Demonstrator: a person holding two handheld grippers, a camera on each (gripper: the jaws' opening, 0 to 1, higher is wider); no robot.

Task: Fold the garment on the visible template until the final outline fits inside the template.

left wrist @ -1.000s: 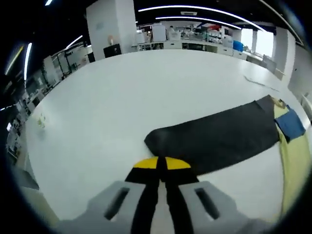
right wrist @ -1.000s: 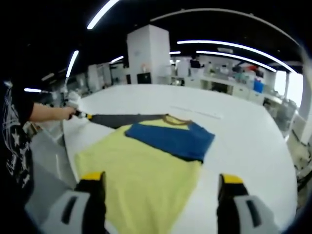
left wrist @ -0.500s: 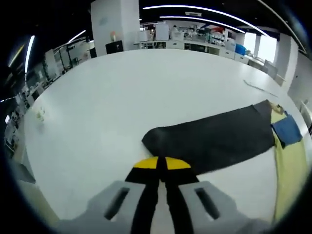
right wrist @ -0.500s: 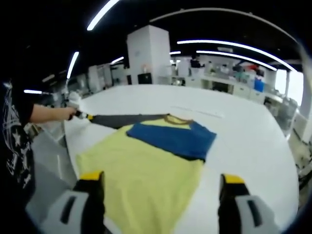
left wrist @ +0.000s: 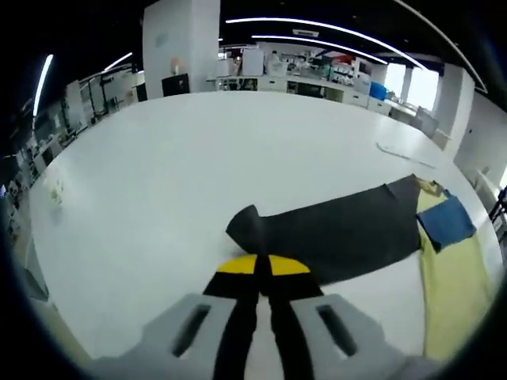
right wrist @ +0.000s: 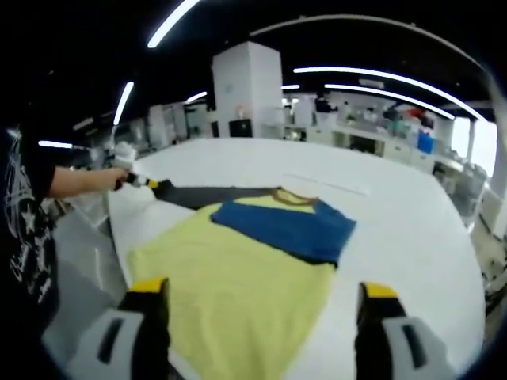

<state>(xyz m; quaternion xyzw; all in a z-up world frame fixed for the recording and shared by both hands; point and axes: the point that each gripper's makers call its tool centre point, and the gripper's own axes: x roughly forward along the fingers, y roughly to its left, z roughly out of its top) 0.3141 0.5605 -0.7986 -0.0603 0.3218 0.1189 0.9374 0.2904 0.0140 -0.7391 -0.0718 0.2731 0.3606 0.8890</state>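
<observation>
We've got the left gripper (left wrist: 258, 265) pinching the dark sleeve (left wrist: 333, 231), right gripper (right wrist: 257, 301) spread, so we'd carry it flat toward 3 o'clock over the yellow body (right wrist: 238, 277).

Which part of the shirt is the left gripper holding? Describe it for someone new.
On the big white table lies a yellow shirt with one blue sleeve folded across its chest. The other sleeve, the dark grey sleeve, stretches sideways from the collar; the left gripper is shut on its cuff end.
</observation>
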